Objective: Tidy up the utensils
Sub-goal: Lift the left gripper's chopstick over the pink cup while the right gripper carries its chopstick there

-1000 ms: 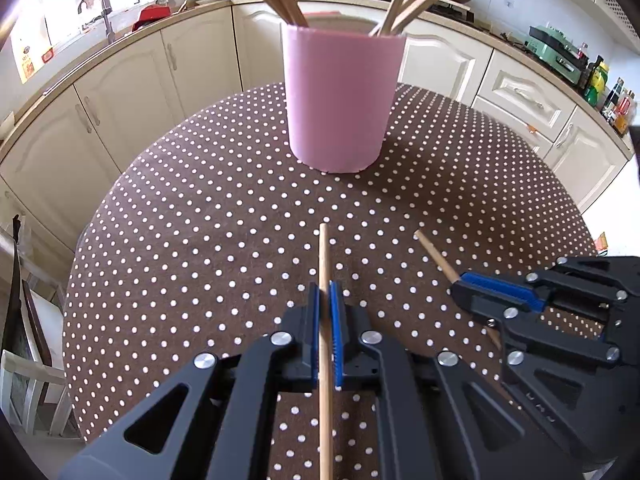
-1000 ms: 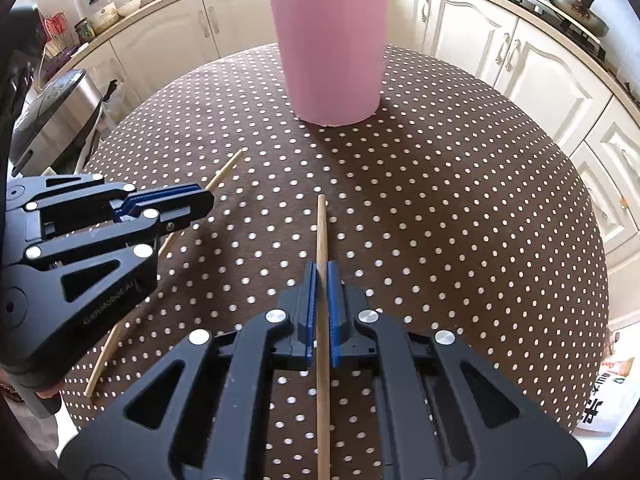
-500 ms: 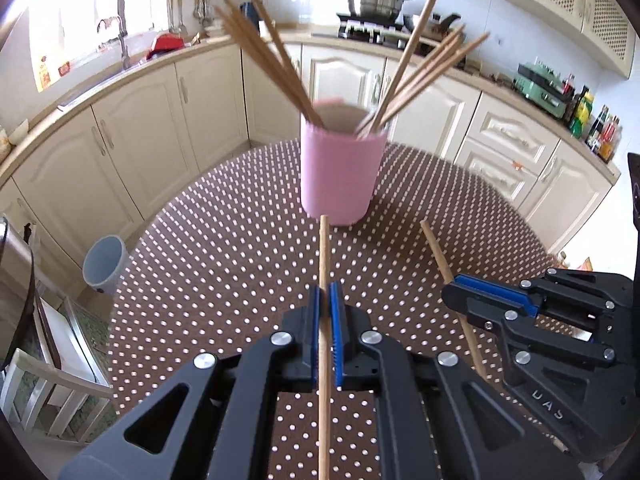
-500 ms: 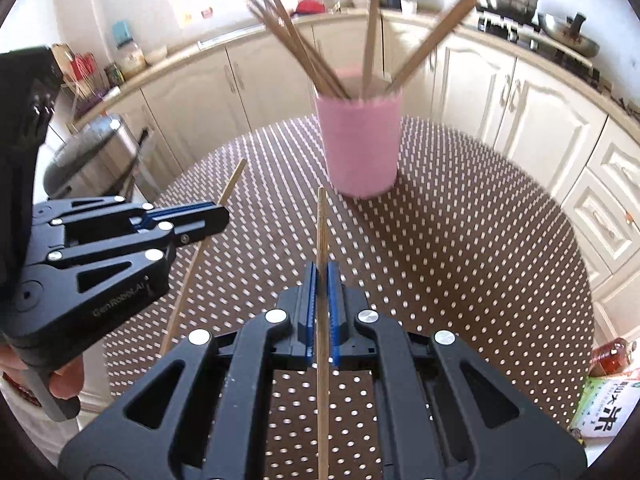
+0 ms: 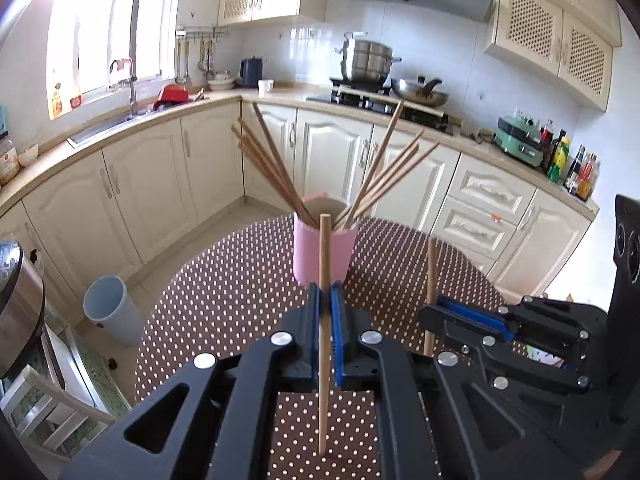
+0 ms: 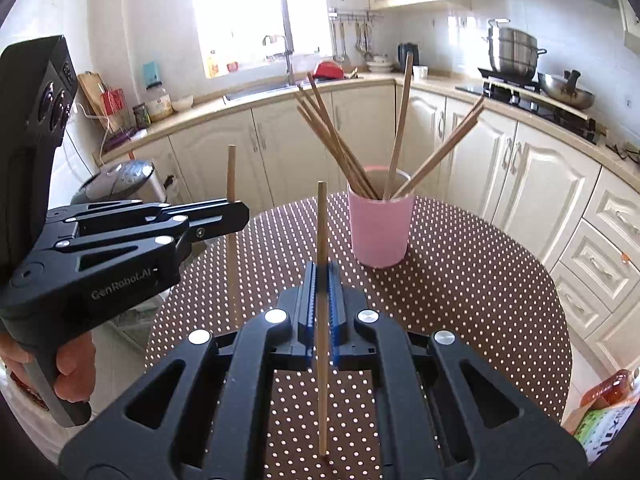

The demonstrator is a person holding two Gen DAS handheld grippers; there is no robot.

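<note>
Pinching light, stiff chopsticks mid-length worked: left gripper [image 5: 325,312] and right gripper [image 6: 321,300] each stayed clamped on one chopstick [image 5: 323,360].

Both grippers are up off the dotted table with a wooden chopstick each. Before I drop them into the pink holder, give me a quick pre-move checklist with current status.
1. Left gripper clamped on its wooden chopstick: ok, blue pads tight on the stick.
2. Right gripper clamped on its wooden chopstick: ok.
3. Both sticks clear of the brown polka-dot tablecloth: ok, both held upright above it.
4. Pink cylindrical holder upright, mouth open: ok; the chopsticks already inside lean to both sides.
5. Grippers apart from each other: ok, side by side with a gap.
6. Room inside the holder for two more: cannot tell, the interior is mostly hidden.
</note>
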